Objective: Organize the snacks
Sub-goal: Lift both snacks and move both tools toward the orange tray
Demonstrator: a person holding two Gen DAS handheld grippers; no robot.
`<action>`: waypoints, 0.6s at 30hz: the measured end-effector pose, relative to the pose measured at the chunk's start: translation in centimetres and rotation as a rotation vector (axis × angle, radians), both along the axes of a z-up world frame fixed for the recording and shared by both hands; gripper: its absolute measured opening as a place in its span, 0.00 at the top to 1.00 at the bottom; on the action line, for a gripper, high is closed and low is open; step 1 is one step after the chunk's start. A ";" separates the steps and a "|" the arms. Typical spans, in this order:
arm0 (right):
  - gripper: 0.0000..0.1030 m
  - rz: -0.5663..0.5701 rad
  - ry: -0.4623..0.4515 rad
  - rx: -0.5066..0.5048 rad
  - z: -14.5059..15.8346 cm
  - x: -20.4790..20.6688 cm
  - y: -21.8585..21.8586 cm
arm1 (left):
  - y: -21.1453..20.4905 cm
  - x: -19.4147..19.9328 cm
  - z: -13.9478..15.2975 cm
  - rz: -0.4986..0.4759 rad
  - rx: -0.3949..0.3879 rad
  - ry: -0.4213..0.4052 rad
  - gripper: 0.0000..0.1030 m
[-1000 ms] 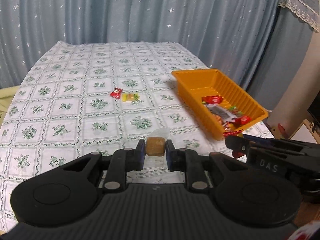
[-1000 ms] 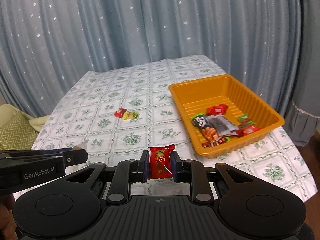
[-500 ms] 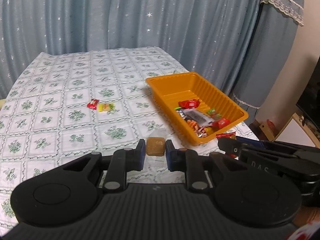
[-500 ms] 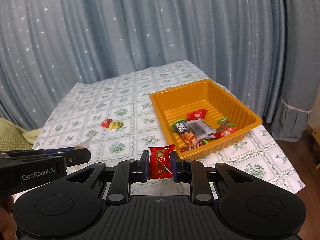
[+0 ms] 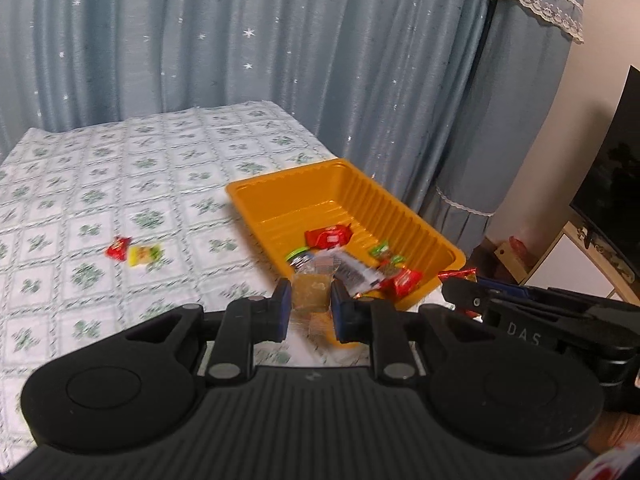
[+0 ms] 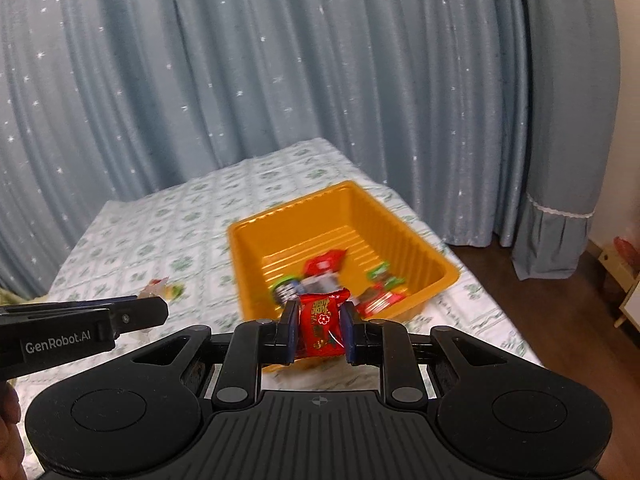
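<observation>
Nearest, left gripper (image 5: 307, 303) jaws nearly closed, pinching a tan clear-wrapped candy (image 5: 311, 294). Right gripper (image 6: 319, 326) likewise clamped tight on a red snack packet (image 6: 320, 325). Just beyond both sits the orange tray (image 5: 404, 216) on the floral tablecloth (image 5: 120, 184), near the table's right edge, holding several wrapped snacks, red, green and silver. Further left on the cloth, a small red candy (image 5: 118, 247) touching a yellow candy (image 5: 144, 254), well apart from tray. Blue starred curtain (image 5: 240, 40) behind.
</observation>
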State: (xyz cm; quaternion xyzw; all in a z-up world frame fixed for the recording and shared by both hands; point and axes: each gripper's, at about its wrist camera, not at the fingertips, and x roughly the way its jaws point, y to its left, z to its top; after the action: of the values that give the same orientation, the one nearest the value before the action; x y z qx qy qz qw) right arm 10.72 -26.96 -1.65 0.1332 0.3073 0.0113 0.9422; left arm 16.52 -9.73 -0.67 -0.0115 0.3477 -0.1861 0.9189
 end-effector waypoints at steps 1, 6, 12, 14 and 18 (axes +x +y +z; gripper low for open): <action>0.78 -0.004 0.000 -0.001 -0.1 0.4 -0.4 | -0.4 0.6 -0.2 -0.005 -0.001 0.003 0.82; 0.78 -0.022 0.004 -0.004 -0.5 2.7 -2.4 | -2.5 3.2 -1.4 -0.030 0.002 0.029 0.82; 0.78 -0.042 0.009 -0.006 -1.1 5.4 -4.2 | -4.6 6.0 -3.3 -0.046 0.007 0.055 0.82; 0.78 -0.046 0.011 -0.006 -1.4 6.0 -4.5 | -5.1 6.8 -4.0 -0.049 0.005 0.063 0.82; 0.78 -0.051 0.016 -0.004 -1.8 6.9 -5.0 | -5.6 8.1 -5.1 -0.055 0.006 0.071 0.68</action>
State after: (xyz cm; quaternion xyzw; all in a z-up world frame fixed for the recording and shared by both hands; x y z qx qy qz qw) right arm 17.65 -31.98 -3.48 0.1394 0.3116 -0.0145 0.9398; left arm 24.64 -15.34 -5.80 -0.0059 0.3807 -0.2098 0.9006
